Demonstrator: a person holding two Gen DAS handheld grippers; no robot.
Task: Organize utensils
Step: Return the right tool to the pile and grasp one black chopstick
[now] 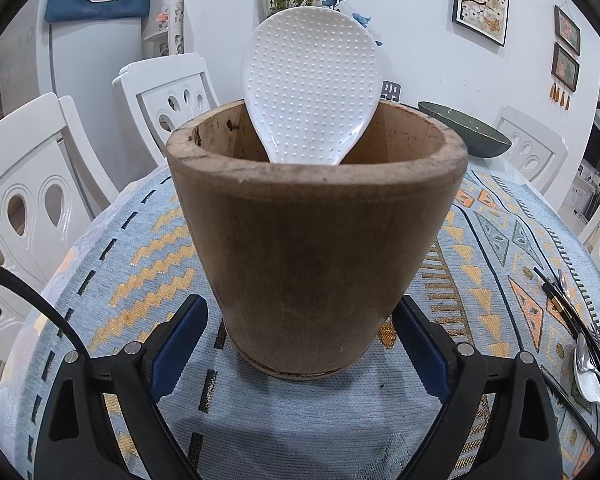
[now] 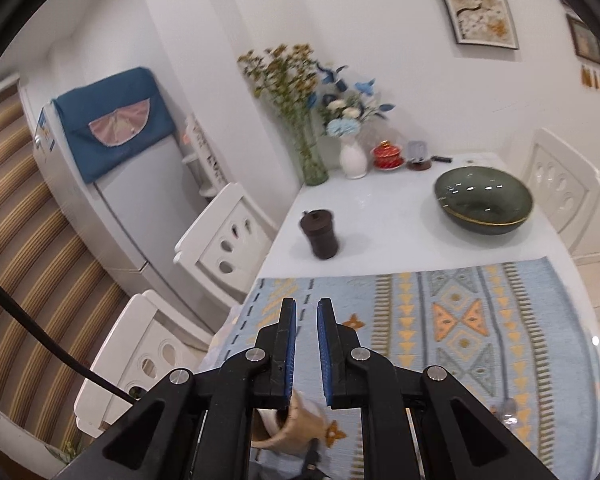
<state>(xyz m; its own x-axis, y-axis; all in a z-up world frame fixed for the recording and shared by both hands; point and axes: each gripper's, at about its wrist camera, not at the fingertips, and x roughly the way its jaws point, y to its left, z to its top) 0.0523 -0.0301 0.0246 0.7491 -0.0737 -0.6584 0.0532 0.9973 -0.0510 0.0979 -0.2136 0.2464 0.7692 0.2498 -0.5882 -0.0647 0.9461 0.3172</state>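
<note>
Left gripper (image 1: 300, 332) stood open at lower centre, blue pads (image 1: 178, 344) flanking the base of the wooden holder (image 1: 316, 248), a small gap visible each side; nothing gripped. Right gripper (image 2: 306, 344) nearly shut, a narrow slit between its pads, empty, angled down over the patterned cloth (image 2: 460, 320). Holder upright on the cloth, mid-frame, containing a white dimpled rice paddle (image 1: 312, 88), head up against the far rim. Spoons and chopsticks (image 1: 580, 332) lay at lower right. Green bowl (image 2: 483, 204) farther back on the worktop (image 2: 380, 216).

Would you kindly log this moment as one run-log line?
left gripper: open, straddling wooden holder | rice paddle: standing in holder | right gripper: nearly shut, empty | remaining utensils: on tablecloth
</note>
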